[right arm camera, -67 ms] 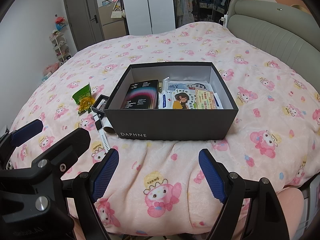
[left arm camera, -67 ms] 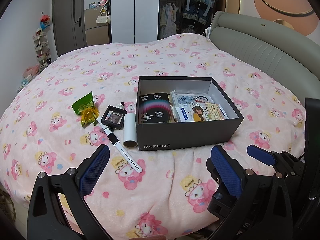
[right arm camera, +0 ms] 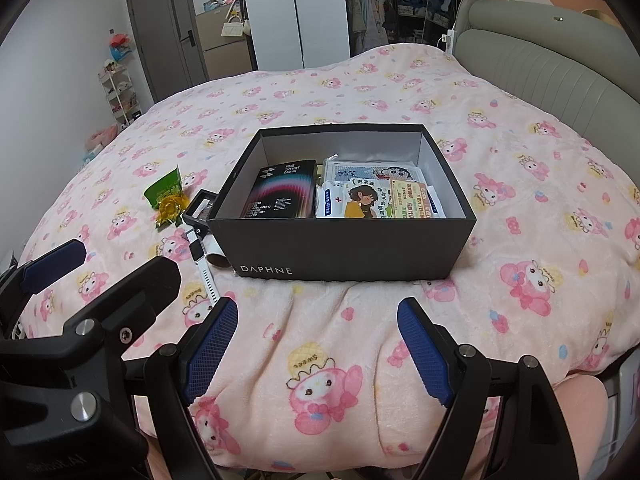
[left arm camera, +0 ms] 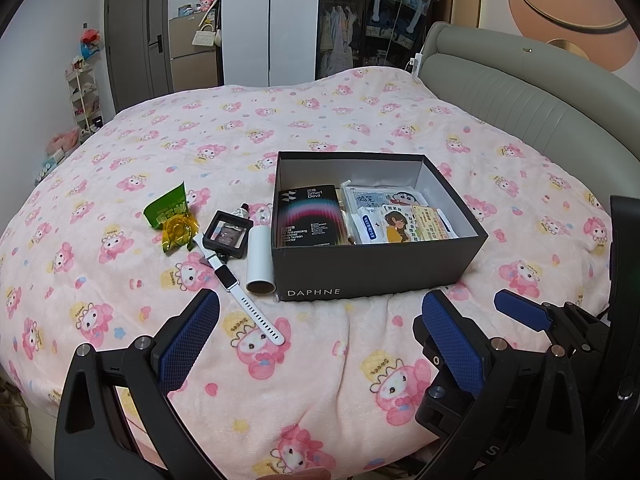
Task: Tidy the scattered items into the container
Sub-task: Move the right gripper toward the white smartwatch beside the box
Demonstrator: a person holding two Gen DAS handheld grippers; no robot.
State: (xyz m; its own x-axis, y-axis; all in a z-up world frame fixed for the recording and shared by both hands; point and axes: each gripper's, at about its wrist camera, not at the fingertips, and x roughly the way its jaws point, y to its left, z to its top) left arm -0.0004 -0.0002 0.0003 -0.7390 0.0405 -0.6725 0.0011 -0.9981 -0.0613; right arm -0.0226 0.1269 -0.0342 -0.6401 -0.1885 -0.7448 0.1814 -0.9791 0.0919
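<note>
A dark open box [left arm camera: 376,272] [right arm camera: 344,248] marked DAPHNE stands mid-bed and holds a black packet [left arm camera: 310,216] and several wipe packs and cards. Left of it lie a white cylinder [left arm camera: 260,258], a white-strapped watch [left arm camera: 240,296], a small black frame case [left arm camera: 228,235], a little dark bottle [left arm camera: 243,213], a yellow wrapper [left arm camera: 179,232] and a green packet [left arm camera: 167,206]. My left gripper [left arm camera: 320,340] hovers open over the blanket, short of the box and watch. My right gripper [right arm camera: 316,346] is open too, in front of the box, with nothing between its fingers.
The pink cartoon-print blanket [left arm camera: 320,380] covers the whole bed. A grey padded headboard [left arm camera: 520,96] curves along the right. Beyond the bed are a wardrobe, a door and a small shelf [left arm camera: 84,96] at the left wall. In the right wrist view the left gripper's fingers [right arm camera: 56,260] show at lower left.
</note>
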